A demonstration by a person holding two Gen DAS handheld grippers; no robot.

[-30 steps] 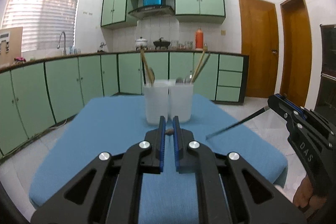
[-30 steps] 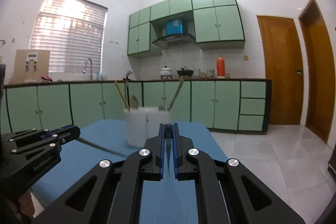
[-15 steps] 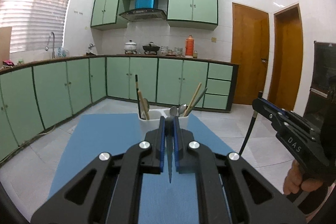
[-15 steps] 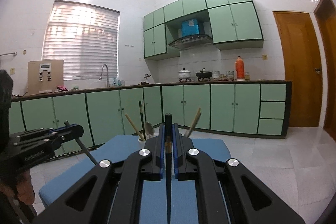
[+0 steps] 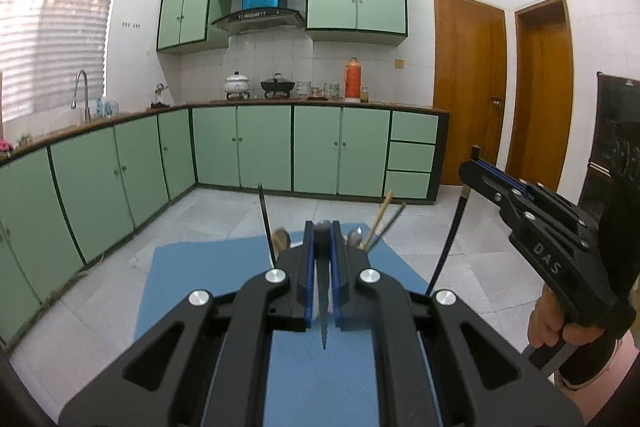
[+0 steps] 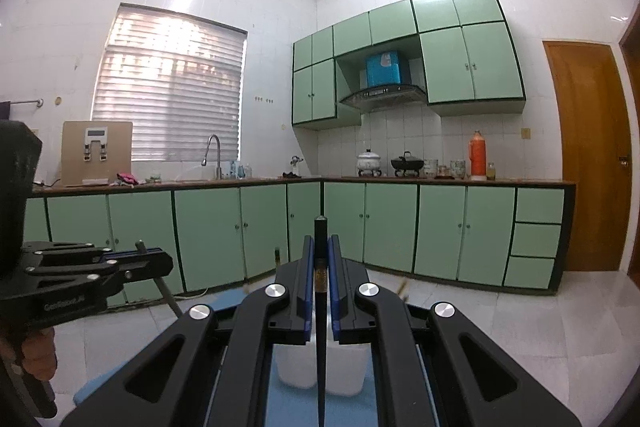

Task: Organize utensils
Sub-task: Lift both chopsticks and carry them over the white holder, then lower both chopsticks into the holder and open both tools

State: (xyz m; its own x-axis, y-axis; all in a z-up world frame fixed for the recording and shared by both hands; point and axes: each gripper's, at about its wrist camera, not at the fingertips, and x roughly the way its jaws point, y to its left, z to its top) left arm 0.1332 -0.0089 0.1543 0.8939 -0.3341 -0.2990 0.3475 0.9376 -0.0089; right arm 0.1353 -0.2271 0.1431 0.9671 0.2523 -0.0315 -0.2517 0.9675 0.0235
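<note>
From the left wrist view, the left gripper (image 5: 321,239) is clamped narrowly on a slim dark utensil (image 5: 322,311) whose pointed end hangs down toward the camera over the blue mat (image 5: 208,267); I cannot tell whether it is a knife or a spoon handle. Just beyond the fingertips, spoons and chopsticks (image 5: 380,223) poke up from holders hidden behind the jaws. At right, the right gripper (image 5: 476,167) grips a black chopstick (image 5: 446,243) that hangs down at a slant. From the right wrist view, the same chopstick (image 6: 320,311) runs straight down between the closed jaws of the right gripper (image 6: 320,251), with two white cups (image 6: 320,371) directly below and the left gripper (image 6: 152,259) well apart at left. To do this well, I would centre each tip over the compartment holding like pieces, keep the shaft near upright, lower until the tip is inside the rim, then release, one hand at a time so the cups are not knocked.
</note>
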